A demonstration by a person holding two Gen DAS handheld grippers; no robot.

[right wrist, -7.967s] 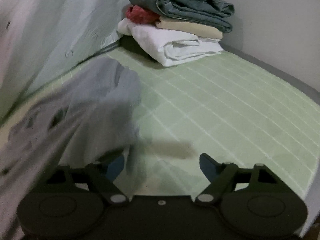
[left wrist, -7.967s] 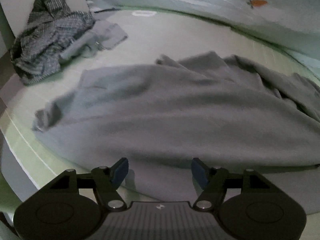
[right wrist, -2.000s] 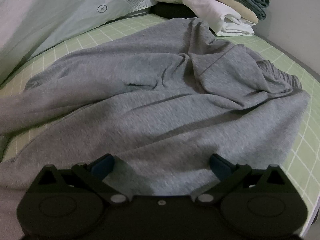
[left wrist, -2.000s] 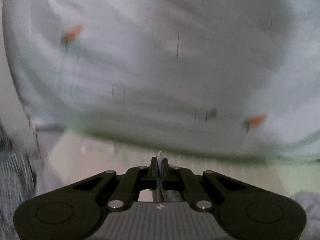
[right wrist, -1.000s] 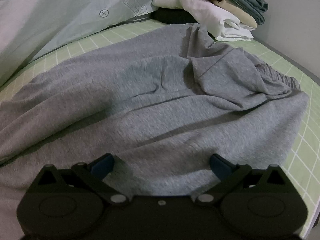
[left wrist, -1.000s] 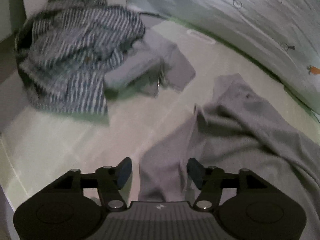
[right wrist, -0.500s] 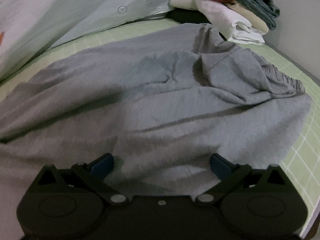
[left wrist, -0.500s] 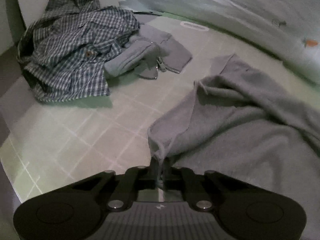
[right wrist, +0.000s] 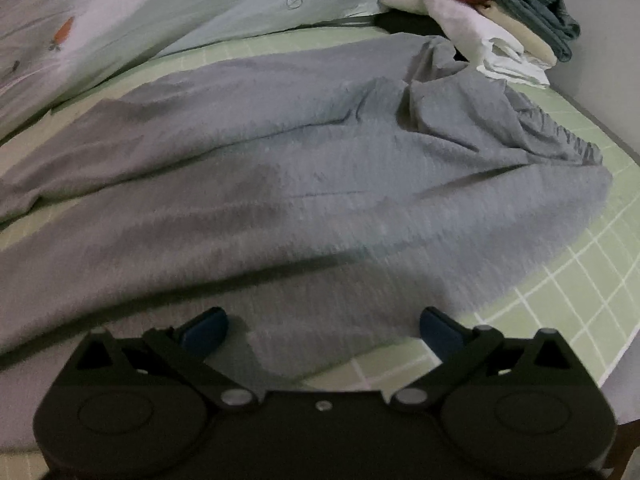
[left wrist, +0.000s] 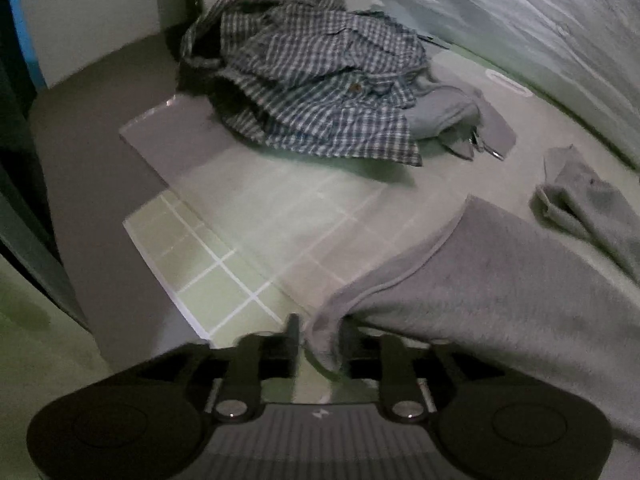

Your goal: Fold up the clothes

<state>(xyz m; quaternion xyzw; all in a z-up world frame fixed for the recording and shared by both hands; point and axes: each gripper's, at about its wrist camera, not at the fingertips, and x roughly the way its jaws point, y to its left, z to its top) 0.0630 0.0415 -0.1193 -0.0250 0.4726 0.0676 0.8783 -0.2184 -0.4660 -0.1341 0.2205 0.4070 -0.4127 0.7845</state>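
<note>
Grey sweatpants (right wrist: pixel 320 168): soft fleece, creased, spread across the green grid mat (left wrist: pixel 208 272).

Left gripper (left wrist: pixel 318 338): fingers pinched on the sweatpants' hem corner.

Right gripper (right wrist: pixel 322 326): fingers wide apart above the sweatpants.

Left view only: checked shirt (left wrist: pixel 316 92) beyond the sweatpants.

Right view only: folded stack (right wrist: pixel 496 20) behind their waistband.

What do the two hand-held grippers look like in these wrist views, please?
Both are matte black. The left hand-held gripper has two rounded lobes, silver pivot screws, a ribbed grey centre plate with a small white logo, and dark fingers. The right hand-held gripper has the same lobed body, silver screws and blue finger pads. No cables, sleeves or hands are visible.
</note>
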